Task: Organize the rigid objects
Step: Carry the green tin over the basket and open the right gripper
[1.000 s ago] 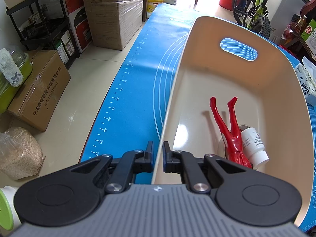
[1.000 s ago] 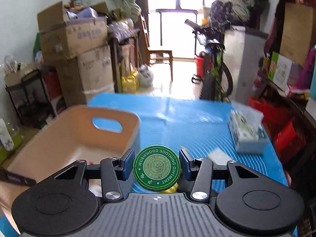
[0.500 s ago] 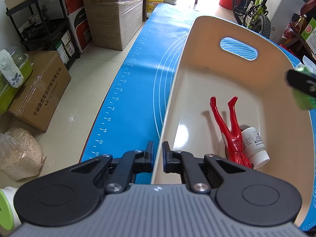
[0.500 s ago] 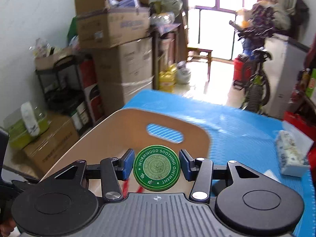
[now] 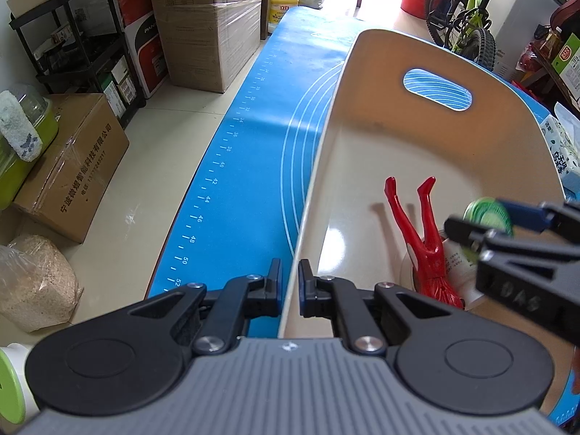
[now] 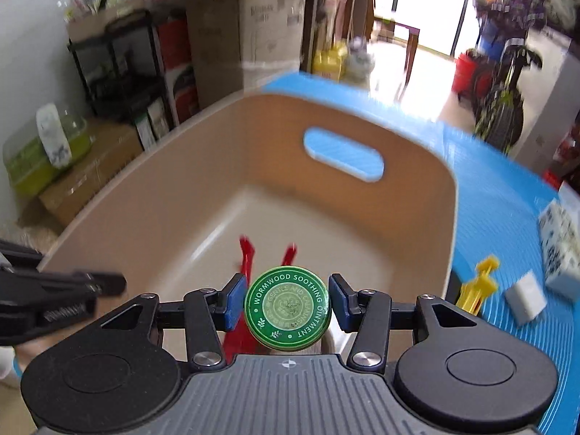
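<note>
My left gripper (image 5: 290,286) is shut on the near left wall of the beige bin (image 5: 362,137). Inside the bin lie a red leg-shaped figure (image 5: 422,239) and a white bottle (image 5: 457,259) beside it. My right gripper (image 6: 287,306) is shut on a round green ointment tin (image 6: 287,322), label facing the camera. It hangs over the bin's (image 6: 174,199) inside, above the red figure (image 6: 247,253). The left wrist view shows the tin (image 5: 489,210) held just above the bottle, near the bin's right wall.
The bin stands on a blue measuring mat (image 5: 253,137). Right of the bin lie a yellow clip (image 6: 475,286), a white block (image 6: 525,297) and a tissue pack (image 6: 558,250). Cardboard boxes (image 5: 69,170) and shelves crowd the floor left of the table.
My right gripper has carried the tin leftward and down, from beside the bin to over its inside, and now shows in the left wrist view. The left gripper has kept still.
</note>
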`<action>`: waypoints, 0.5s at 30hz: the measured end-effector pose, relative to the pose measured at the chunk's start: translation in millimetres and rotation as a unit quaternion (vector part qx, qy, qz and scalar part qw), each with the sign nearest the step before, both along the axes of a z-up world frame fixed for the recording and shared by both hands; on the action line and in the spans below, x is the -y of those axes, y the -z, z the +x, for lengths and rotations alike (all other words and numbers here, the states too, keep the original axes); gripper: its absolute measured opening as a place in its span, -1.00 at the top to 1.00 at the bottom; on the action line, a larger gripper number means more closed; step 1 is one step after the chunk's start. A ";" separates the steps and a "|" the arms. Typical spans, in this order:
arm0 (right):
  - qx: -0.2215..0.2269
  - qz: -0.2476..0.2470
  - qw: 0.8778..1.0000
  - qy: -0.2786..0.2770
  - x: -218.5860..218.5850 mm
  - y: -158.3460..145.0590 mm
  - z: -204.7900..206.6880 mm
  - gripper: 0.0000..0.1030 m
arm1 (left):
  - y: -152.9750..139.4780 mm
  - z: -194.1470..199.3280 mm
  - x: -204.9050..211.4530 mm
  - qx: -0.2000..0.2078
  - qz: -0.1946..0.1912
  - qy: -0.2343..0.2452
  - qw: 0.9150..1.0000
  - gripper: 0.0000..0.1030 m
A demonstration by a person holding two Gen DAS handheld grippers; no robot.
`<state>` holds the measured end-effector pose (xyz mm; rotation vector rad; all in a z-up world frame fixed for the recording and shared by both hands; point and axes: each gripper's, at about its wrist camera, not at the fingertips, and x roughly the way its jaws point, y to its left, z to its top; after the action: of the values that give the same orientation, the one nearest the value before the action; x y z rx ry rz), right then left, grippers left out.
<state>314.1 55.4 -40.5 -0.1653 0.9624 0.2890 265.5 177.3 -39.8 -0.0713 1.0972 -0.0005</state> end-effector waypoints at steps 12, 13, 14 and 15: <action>0.007 -0.022 0.999 -0.041 -7.2 -3.4 -11.4 -0.37 | 1.2 0.2 0.2 -0.002 0.003 0.000 1.000 0.79; 0.011 -0.018 0.999 -0.043 -7.6 -4.8 -11.6 -0.38 | 1.1 0.2 0.1 -0.002 0.003 0.000 1.000 0.79; 0.015 -0.012 0.999 -0.043 -6.4 -7.0 -13.6 -0.39 | 1.1 0.2 0.1 -0.002 0.002 0.000 1.000 0.79; 0.019 -0.004 0.999 -0.045 -4.9 -9.9 -15.4 -0.42 | 1.1 0.3 0.2 -0.002 0.002 0.000 1.000 0.79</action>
<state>298.6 60.3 -30.6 -0.2203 0.9193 0.3634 265.8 177.1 -40.9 -0.0675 1.1008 0.0015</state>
